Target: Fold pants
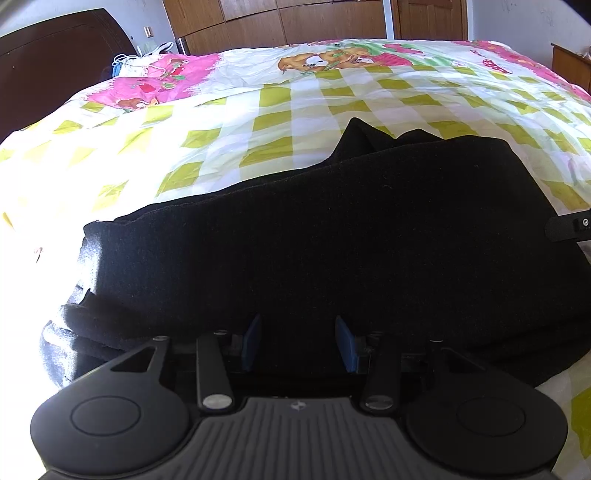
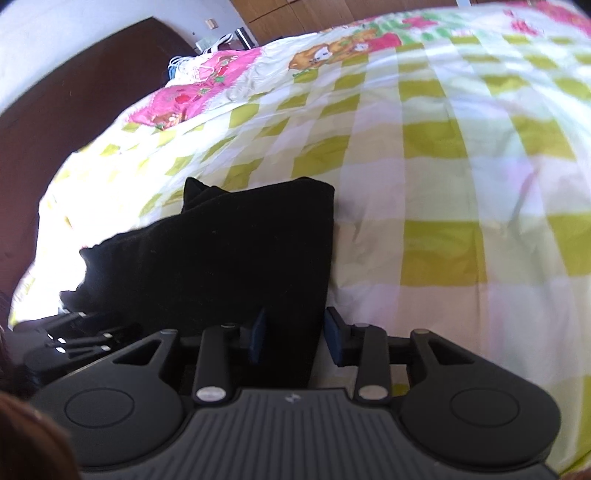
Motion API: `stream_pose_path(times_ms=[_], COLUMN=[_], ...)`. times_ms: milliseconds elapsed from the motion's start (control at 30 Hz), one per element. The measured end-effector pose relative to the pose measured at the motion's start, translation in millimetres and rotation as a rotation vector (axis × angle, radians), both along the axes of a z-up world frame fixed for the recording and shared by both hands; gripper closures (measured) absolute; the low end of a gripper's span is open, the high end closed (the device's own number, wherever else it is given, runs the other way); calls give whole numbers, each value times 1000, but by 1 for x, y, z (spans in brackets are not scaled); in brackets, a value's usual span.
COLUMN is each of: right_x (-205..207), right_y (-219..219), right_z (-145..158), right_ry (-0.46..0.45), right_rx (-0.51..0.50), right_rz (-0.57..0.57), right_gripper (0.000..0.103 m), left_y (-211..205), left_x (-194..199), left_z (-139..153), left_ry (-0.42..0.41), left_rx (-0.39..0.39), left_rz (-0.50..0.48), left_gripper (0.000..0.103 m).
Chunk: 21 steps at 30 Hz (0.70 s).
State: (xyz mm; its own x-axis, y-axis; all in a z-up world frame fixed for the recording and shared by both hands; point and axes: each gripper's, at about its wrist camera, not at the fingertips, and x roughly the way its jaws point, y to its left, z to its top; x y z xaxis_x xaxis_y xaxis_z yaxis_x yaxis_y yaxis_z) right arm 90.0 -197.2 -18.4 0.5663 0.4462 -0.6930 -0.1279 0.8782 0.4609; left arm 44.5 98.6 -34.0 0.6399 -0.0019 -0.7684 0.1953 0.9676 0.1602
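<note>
The black pants [image 1: 332, 236] lie folded in a thick stack on the checked bedspread [image 1: 229, 122]. My left gripper [image 1: 298, 341] is open, its blue pads either side of the stack's near edge. In the right wrist view the pants [image 2: 236, 258] lie at centre left. My right gripper [image 2: 295, 338] is open at the stack's near right corner, with cloth between the blue pads. The left gripper [image 2: 74, 339] shows at that view's lower left, and part of the right gripper [image 1: 570, 225] shows at the left wrist view's right edge.
The green, white and pink bedspread [image 2: 443, 184] stretches away to the right and far side. A dark headboard [image 1: 55, 66] stands at the left. Wooden wardrobes [image 1: 295, 22] line the back wall. A wooden nightstand [image 1: 570, 66] is at the far right.
</note>
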Motion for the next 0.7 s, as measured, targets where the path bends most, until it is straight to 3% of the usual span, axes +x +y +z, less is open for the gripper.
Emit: stream_pose_path(times_ms=[267,533,600,700], right_x=[16,32,33,30], right_y=[-26,-12,-7,-8], right_z=[-22,-23,-19,-12], right_ry=[91,84,73,45], right_rx=[260,253,251,303], right_rz=[-52,20,54,98], right_gripper=[65,63,76,76], left_y=[-1,-7,-8,-10], left_x=[2,4,4,5], left_z=[-2,-4,-3,-3], left_ry=[4,8,11,15], left_rx=[8,34,38,45], left_rz=[0,-3,-3,-10], left_gripper=[46,45,45,45])
